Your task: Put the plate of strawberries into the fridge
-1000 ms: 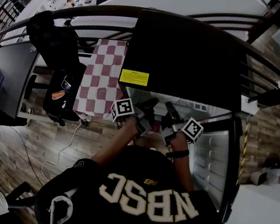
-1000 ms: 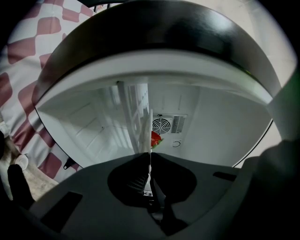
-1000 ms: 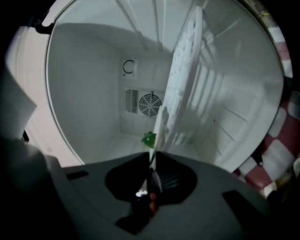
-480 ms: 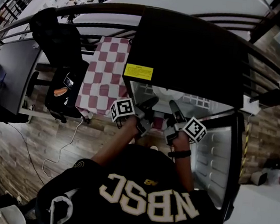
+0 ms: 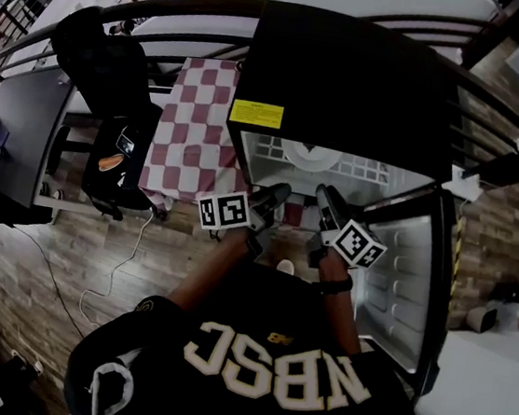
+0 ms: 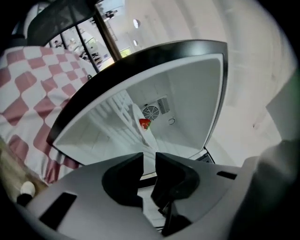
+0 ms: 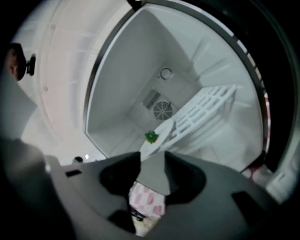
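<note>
The plate (image 5: 311,154) lies on the white wire shelf (image 7: 202,110) inside the open fridge (image 5: 350,81), toward the far wall and in front of the round fan grille (image 7: 162,111); one strawberry (image 6: 144,123) shows on it, red from the left gripper view and with its green top toward the right gripper view; whether more fruit lies on the plate cannot be told; neither gripper touches the plate, and both sit at the near mouth of the fridge, well apart from it; the left gripper (image 6: 149,157) has just been opening, its jaws stand apart with a narrow gap, and nothing is between them; the right gripper (image 7: 152,159) has just been opening too and has eased in a little, its jaws stand wider apart, and they hold nothing, only the far plate and a bit of checked cloth showing through the gap; from the head view the two grippers lie side by side, left one on the left, both aimed into the fridge; the fridge door (image 5: 399,275) stands swung out to the right; a red-and-white checked cloth (image 5: 193,133) covers a surface just left of the fridge; a black chair (image 5: 99,65) stands farther left.
</note>
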{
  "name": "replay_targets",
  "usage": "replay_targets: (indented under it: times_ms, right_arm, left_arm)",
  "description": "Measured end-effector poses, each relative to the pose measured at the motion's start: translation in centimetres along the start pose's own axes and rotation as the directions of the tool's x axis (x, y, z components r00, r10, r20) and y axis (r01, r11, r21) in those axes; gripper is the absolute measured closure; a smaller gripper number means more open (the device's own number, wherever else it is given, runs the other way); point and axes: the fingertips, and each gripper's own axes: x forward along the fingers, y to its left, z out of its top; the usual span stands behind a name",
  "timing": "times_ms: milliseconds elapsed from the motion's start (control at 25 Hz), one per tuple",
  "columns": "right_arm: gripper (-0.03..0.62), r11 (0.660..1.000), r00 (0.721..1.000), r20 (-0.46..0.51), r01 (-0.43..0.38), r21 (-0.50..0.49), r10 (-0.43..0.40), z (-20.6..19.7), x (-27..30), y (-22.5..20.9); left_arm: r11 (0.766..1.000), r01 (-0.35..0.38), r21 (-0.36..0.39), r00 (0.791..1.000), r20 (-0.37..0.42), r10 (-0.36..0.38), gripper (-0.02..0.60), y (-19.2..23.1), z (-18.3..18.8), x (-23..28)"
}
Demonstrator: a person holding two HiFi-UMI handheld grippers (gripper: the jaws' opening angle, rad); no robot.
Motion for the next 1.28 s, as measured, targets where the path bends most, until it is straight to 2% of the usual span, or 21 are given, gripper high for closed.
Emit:
replay_targets:
  times_ms: [120, 280, 440, 600, 800, 1040, 1280]
  right_arm:
    - [0.456, 0.990, 1.000, 0.021, 0.006, -0.140, -0.003, 0.5, -1.0, 1.3]
    - [0.511, 0.962, 0.997, 0.072, 0.015, -0.273, 0.005, 1.3, -2.3, 3.4]
    - [0.539, 0.924, 0.996, 0.091, 0.030, -0.382, 0.006, 1.8, -3.0, 5.1]
    - [0.553, 0.874, 0.994, 0.108, 0.056, -0.482, -0.005, 2.0, -3.5, 6.5]
    - [0.566, 0.824, 0.990, 0.137, 0.101, -0.558, -0.029, 2.4, -4.3, 7.4]
    - [0.574, 0.773, 0.983, 0.180, 0.151, -0.616, -0.049, 3.1, -5.1, 7.8]
    - [0.574, 0.744, 0.978, 0.201, 0.170, -0.646, -0.050, 3.6, -5.4, 7.9]
  left_arm:
    - [0.986, -0.011, 0.169, 1.000, 0.006, 0.010, 0.503, -0.9, -0.4, -0.6]
    - [0.940, 0.002, 0.341, 1.000, 0.015, -0.008, 0.536, -3.2, -0.7, -0.9]
    - [0.862, -0.039, 0.505, 0.998, 0.067, 0.006, 0.553, -5.1, -0.1, -1.3]
    - [0.759, -0.131, 0.637, 0.985, 0.172, 0.026, 0.565, -6.5, 1.6, -2.1]
    - [0.627, -0.243, 0.740, 0.959, 0.280, 0.042, 0.565, -8.1, 3.3, -2.9]
    - [0.510, -0.325, 0.797, 0.934, 0.356, 0.038, 0.566, -9.0, 4.0, -3.6]
    - [0.468, -0.321, 0.823, 0.935, 0.354, 0.021, 0.565, -9.7, 3.4, -3.3]
